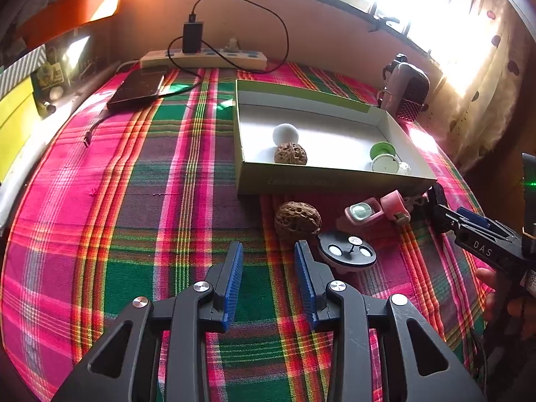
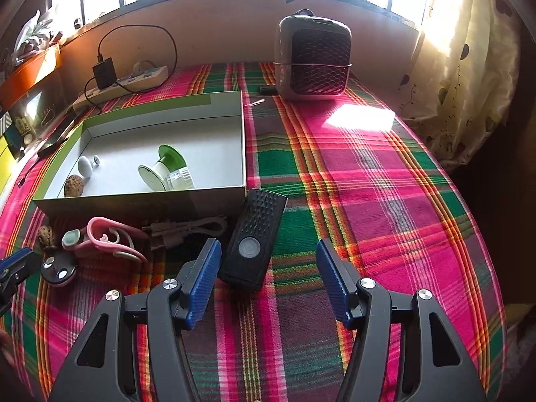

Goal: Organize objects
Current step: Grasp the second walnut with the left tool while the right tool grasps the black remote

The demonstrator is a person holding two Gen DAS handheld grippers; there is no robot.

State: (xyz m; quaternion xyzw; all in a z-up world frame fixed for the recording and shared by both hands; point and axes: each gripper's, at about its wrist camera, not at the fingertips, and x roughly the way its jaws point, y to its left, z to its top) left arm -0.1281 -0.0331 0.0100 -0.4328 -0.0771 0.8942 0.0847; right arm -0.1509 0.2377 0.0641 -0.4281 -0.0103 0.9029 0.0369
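Loose objects lie on a plaid tablecloth (image 2: 368, 184) in front of an open, shallow cardboard box (image 1: 321, 182).

Nearest the left gripper (image 1: 269, 251), just beyond its right fingertip, sits a black round disc (image 1: 346, 251) with two pale ovals and a small stud on top. A brown, wrinkled walnut (image 1: 297, 221) rests just ahead of the tips, touching or nearly touching the disc. Farther right lies a pink clip-like gadget (image 1: 363, 212) with a pale green round face. Beyond these, inside the box, are a second walnut (image 1: 290, 154), a white ball (image 1: 285, 134) right behind it, and a green-and-white spool-shaped item (image 1: 385, 157) tipped on its side in the near right corner.

In the right wrist view, a black ribbed remote-like device (image 2: 253, 241) with a round grey button lies between the right gripper's (image 2: 268, 251) fingers, close to the left one. A grey coiled cable (image 2: 187, 227) lies left of it, against the box.

Both grippers point steeply down at the cloth. The left gripper's jaws stand moderately apart with nothing between them; the right's are spread wide, not touching the device. A hand (image 1: 502, 298) holds the right gripper.
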